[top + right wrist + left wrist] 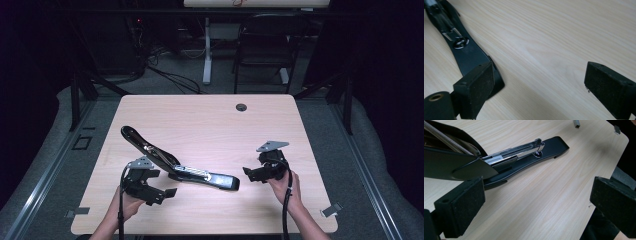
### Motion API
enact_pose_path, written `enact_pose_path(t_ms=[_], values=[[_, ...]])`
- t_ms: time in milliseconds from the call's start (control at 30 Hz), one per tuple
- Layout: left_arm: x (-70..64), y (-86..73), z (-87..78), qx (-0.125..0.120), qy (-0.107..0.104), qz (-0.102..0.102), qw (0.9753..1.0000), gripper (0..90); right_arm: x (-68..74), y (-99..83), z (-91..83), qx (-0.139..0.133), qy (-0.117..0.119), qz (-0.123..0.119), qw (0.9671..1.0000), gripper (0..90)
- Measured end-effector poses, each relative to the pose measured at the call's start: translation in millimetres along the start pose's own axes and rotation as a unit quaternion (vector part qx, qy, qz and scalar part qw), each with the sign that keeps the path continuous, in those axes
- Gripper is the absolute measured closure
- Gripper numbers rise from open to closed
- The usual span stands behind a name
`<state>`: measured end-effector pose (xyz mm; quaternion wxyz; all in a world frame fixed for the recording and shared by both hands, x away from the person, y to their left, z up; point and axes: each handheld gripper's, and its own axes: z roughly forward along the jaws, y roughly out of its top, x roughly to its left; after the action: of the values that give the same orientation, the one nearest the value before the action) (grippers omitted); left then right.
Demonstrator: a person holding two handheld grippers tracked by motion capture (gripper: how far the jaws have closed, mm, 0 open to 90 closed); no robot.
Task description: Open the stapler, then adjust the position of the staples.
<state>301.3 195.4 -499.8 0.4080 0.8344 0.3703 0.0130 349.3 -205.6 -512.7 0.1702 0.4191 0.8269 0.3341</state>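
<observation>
A long black stapler (200, 176) lies on the pale wooden table (210, 120), its base flat and its top arm (142, 141) swung up and back to the left. My left gripper (164, 183) stands open just in front of the stapler's hinge, nothing between its pads. In the left gripper view the stapler (529, 155) runs off to the upper right past the open left gripper (537, 205). My right gripper (249, 175) stands open just right of the stapler's front tip. The right gripper view has the stapler's base (469, 55) behind the left pad of the right gripper (544, 87).
A round cable hole (241, 107) sits near the table's far edge. Small grey clips (77, 212) (332, 210) mark the near corners. Beyond the table stand a black chair (265, 45) and a white desk leg (206, 55). Dark curtains close both sides.
</observation>
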Motion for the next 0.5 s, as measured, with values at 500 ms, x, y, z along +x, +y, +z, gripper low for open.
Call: enact_pose_path(t_ms=[500], values=[[12.9, -0.9, -1.9, 0.002, 0.001, -0.012, 0.9999, 0.0, -53.1, -7.6, -10.2, 0.055, 0.013, 0.111, 0.9922, 0.3]])
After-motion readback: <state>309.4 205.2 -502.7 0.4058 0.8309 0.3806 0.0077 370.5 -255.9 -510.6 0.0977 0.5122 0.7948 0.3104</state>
